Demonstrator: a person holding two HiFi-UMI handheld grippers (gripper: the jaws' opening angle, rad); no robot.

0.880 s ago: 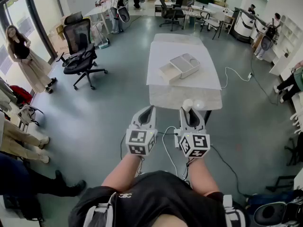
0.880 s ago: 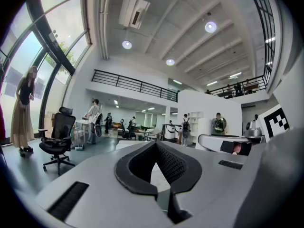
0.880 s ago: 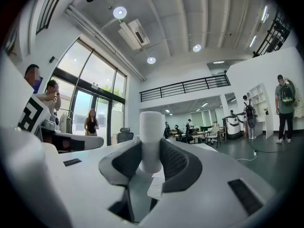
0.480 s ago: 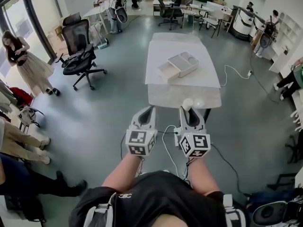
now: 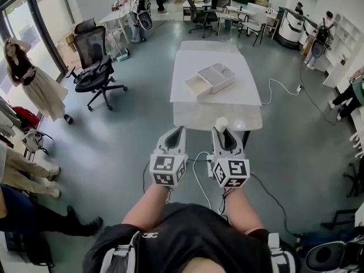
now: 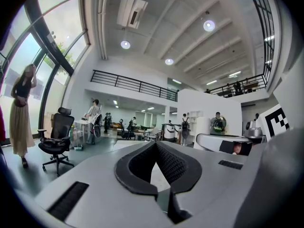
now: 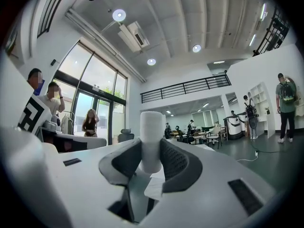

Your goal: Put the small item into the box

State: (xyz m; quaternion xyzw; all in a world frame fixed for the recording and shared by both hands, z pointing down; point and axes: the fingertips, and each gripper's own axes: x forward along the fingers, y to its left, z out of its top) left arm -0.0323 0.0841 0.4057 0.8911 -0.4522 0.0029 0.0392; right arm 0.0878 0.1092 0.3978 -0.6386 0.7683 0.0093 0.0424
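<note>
The small item (image 7: 152, 127), a white cylinder, stands upright between the pads of the right tongs (image 7: 151, 148), which are clamped on its lower part (most of its length pokes out above the tips). That short hold is the first risk: a jolt or a quick swing could tip it or let it slide out before it gets anywhere. The left tongs (image 6: 156, 146) are closed tip to tip with nothing in them, so they could not catch it.

In the head view both tongs are held close to the body, with a cable (image 5: 196, 175) looping over the floor (image 5: 131, 152) just ahead, which could snag a foot on the way forward.

The table (image 5: 193, 115) lies beyond. The box (image 5: 219, 75) sits open well back from the table's near edge, with a flat part against its near-left side (lid or drawer, I cannot tell). A release made too early would drop the item on bare table or on that flat part.
</note>
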